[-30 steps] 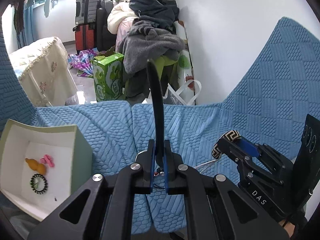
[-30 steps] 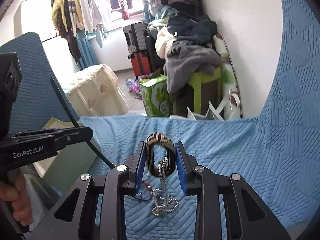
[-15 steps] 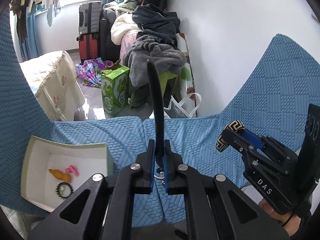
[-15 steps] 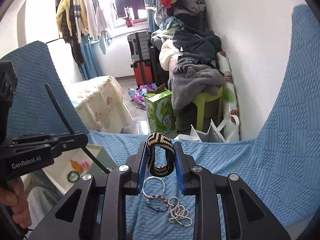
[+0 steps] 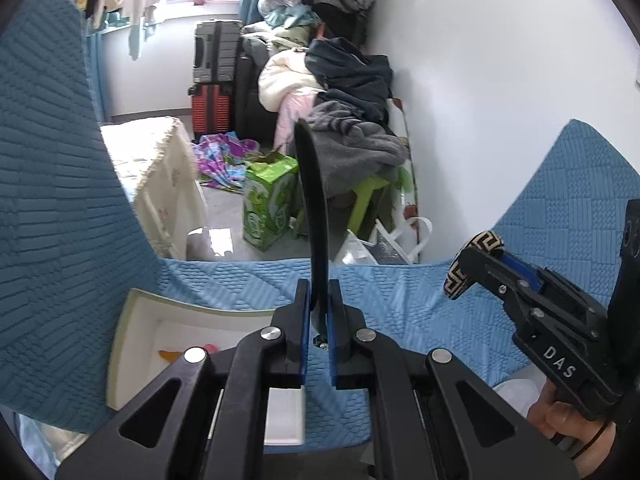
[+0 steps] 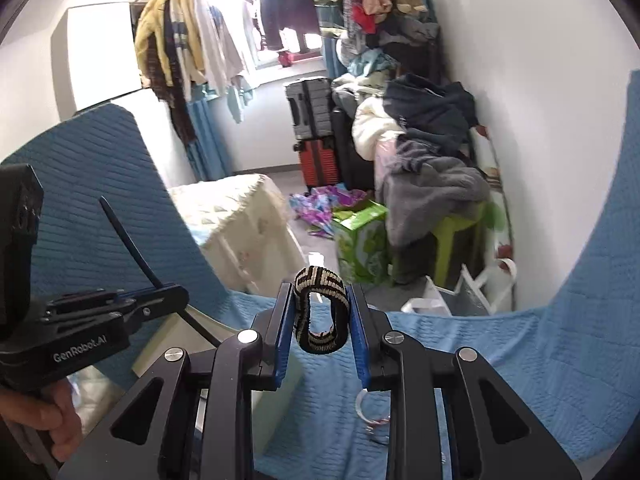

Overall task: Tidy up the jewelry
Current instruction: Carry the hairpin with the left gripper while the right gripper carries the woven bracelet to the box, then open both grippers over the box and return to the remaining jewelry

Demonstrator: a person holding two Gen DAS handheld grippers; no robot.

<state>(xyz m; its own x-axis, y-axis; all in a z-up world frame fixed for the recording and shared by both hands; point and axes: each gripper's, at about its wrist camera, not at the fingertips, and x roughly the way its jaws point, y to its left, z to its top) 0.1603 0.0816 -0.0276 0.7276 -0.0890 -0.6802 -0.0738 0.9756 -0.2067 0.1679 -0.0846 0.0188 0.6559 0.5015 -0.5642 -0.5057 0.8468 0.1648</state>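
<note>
My left gripper (image 5: 319, 292) is shut on a thin black curved hairband (image 5: 314, 200) that stands up from between its pads. It shows in the right wrist view as the left gripper (image 6: 176, 294) with the hairband (image 6: 128, 240) sticking out. My right gripper (image 6: 320, 296) is shut on a black-and-beige patterned fabric band (image 6: 318, 276), seen from the left as the band (image 5: 480, 242). Both are held above the blue quilted cover (image 5: 400, 300). A white open box (image 5: 132, 344) with a pale green rim lies lower left; it holds an orange piece (image 5: 168, 356) and a pink piece (image 5: 210, 347).
A white ring (image 6: 360, 404) and a red beaded piece (image 6: 378, 424) lie on the cover under my right gripper. Beyond the cover's edge stand a green carton (image 5: 268, 208), a white bag (image 5: 404, 236), a heap of clothes (image 5: 352, 152) and suitcases (image 5: 212, 80). A hand (image 6: 60, 424) grips each handle.
Both grippers have risen off the cover with their bands still held. The loose jewellery has dropped low in the right wrist view, and the box has come nearer the middle in the left.
</note>
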